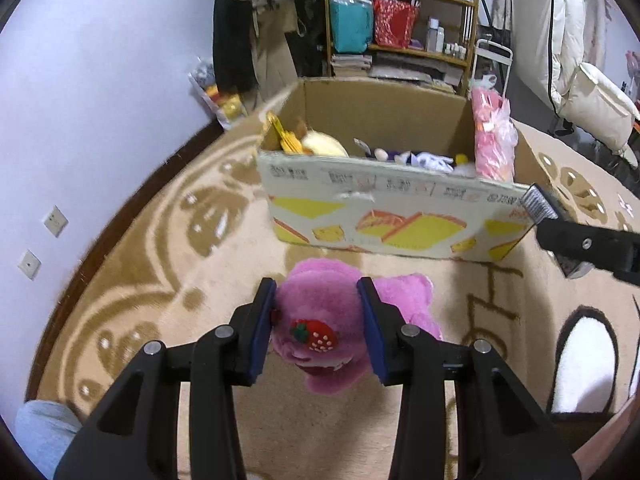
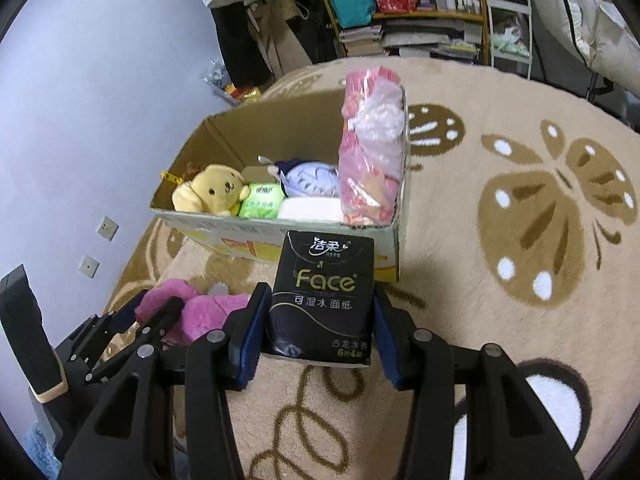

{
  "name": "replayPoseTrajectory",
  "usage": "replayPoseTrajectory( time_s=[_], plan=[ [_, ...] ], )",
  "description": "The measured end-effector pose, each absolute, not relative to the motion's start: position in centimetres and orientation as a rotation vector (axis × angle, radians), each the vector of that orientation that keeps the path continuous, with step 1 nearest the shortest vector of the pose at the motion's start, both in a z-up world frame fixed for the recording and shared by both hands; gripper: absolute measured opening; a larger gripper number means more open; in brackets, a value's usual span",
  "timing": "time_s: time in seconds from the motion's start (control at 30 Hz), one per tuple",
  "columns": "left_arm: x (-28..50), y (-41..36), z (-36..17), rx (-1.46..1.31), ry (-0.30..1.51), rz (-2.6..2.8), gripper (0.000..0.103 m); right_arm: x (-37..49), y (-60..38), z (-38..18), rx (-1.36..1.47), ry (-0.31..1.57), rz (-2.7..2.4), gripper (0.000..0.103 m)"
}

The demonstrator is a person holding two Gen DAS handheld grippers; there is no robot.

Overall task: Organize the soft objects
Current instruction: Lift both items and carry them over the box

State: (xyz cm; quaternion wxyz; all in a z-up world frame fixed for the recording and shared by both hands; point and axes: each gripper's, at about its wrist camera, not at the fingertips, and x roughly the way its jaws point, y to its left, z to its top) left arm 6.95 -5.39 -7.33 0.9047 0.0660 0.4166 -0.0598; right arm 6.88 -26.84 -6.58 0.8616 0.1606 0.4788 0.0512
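My left gripper [image 1: 318, 292] is shut on a pink plush toy [image 1: 320, 320] with a red strawberry patch, held above the rug in front of the cardboard box [image 1: 392, 216]. The toy also shows in the right wrist view [image 2: 200, 312], with the left gripper [image 2: 152, 308] around it. My right gripper [image 2: 318, 300] is shut on a black tissue pack [image 2: 322, 300] marked "Face", just short of the box's near wall [image 2: 280, 226]. The box holds a yellow plush bear [image 2: 212, 190], a green tissue pack [image 2: 260, 200], a purple plush [image 2: 310, 178] and a pink plastic bag [image 2: 370, 160].
A beige rug [image 2: 500, 320] with brown butterfly patterns covers the floor. A lilac wall [image 1: 100, 100] with sockets stands at the left. A wooden shelf [image 1: 400, 20] with bags and bottles, hanging clothes and white bedding [image 1: 580, 80] stand behind the box.
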Motion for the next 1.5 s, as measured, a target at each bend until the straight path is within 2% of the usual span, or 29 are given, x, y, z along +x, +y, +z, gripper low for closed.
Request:
replayPoseTrajectory(
  time_s=[0.6,1.03,1.5],
  plan=[
    [5.8,-3.8,-1.3,0.174,0.617,-0.042,0.039,5.1,-27.8,0.0,0.227,0.713,-0.045,0.051],
    [7.4,-4.5,2.5,0.176,0.486,-0.064,0.039,7.0,-27.8,0.5,0.187,0.666,-0.127,0.051],
    [11.6,-6.0,2.9,0.191,0.453,-0.074,0.039,9.9,-26.8,-0.2,0.144,0.649,-0.154,0.051]
  ],
)
